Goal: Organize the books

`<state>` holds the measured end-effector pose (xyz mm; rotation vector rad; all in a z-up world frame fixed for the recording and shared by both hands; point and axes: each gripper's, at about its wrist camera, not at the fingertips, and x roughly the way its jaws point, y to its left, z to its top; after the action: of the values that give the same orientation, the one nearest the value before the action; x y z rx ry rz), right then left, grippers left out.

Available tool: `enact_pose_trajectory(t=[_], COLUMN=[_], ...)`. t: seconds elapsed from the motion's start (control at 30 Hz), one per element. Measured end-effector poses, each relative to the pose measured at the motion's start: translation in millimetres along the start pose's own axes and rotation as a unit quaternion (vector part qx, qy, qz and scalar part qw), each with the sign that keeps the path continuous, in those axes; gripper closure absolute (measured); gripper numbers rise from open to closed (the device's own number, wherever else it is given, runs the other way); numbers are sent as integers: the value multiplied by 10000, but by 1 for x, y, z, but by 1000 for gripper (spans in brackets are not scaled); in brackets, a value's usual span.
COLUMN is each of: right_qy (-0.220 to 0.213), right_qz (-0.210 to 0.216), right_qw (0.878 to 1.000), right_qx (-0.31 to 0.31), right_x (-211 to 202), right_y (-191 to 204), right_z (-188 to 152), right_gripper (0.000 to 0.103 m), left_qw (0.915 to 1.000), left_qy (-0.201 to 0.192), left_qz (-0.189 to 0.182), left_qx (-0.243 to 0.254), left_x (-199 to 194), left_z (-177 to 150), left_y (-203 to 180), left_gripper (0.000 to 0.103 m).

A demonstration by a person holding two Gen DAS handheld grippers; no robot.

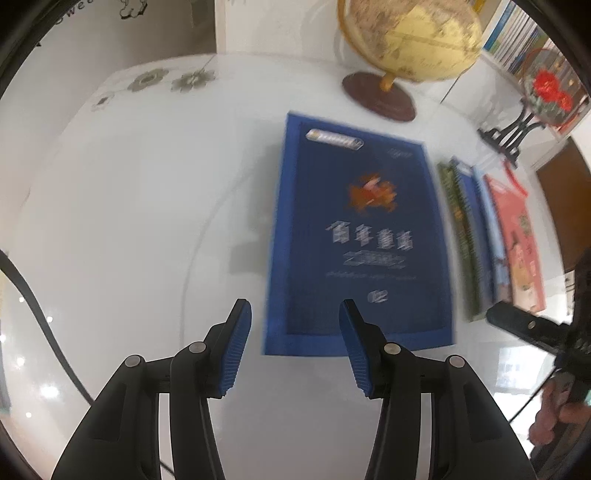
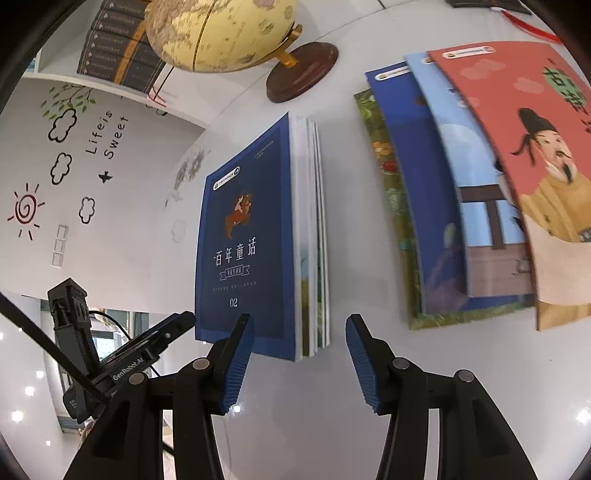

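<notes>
Beside the globe [image 2: 221, 33], a neat stack topped by the dark blue book [image 2: 243, 236] lay squared, the fanned books [image 2: 461, 192] apparently remained, and the left tool [image 1: 291, 343] and right tool [image 2: 299, 354] gaped empty.

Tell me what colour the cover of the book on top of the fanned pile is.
Salmon red cover; clearest in the right wrist view.

Both grippers tilt downward with their jaws parted and nothing held between the blue pads. The left gripper [image 1: 295, 306] points steeply down; the right gripper [image 2: 300, 319] slants lower, a hand [image 1: 557, 413] gripping it.
</notes>
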<state>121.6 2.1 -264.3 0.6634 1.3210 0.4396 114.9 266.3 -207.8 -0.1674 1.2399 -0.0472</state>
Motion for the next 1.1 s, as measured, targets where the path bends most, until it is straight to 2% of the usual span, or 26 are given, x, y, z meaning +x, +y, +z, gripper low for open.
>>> enact_pose_trajectory(t=[0.13, 0.3, 0.5, 0.77, 0.93, 1.1], right_qy=[-176, -356, -689, -978, -997, -916], right_qz=[-56, -129, -347, -624, -812, -892], right_qw=[9997, 9992, 9970, 9930, 9916, 9917], right_qx=[-158, -140, 9, 210, 117, -147], right_x=[-19, -46, -95, -147, -162, -162], right_y=[-8, -31, -75, -136, -166, -184], right_z=[-1, -1, 6, 24, 35, 57], right_gripper=[53, 53, 52, 51, 51, 51], left_qw=[9998, 9991, 9978, 9924, 9906, 9915], left_qy=[-159, -148, 18, 333, 383, 543], left_qz=[-146, -352, -370, -862, -1018, -962], left_qx=[8, 171, 543, 809, 833, 685], left_x=[-7, -4, 9, 37, 53, 72], left_z=[4, 10, 16, 22, 23, 26], left_y=[-28, -75, -142, -220, -253, -264], left_gripper=[56, 56, 56, 56, 56, 56])
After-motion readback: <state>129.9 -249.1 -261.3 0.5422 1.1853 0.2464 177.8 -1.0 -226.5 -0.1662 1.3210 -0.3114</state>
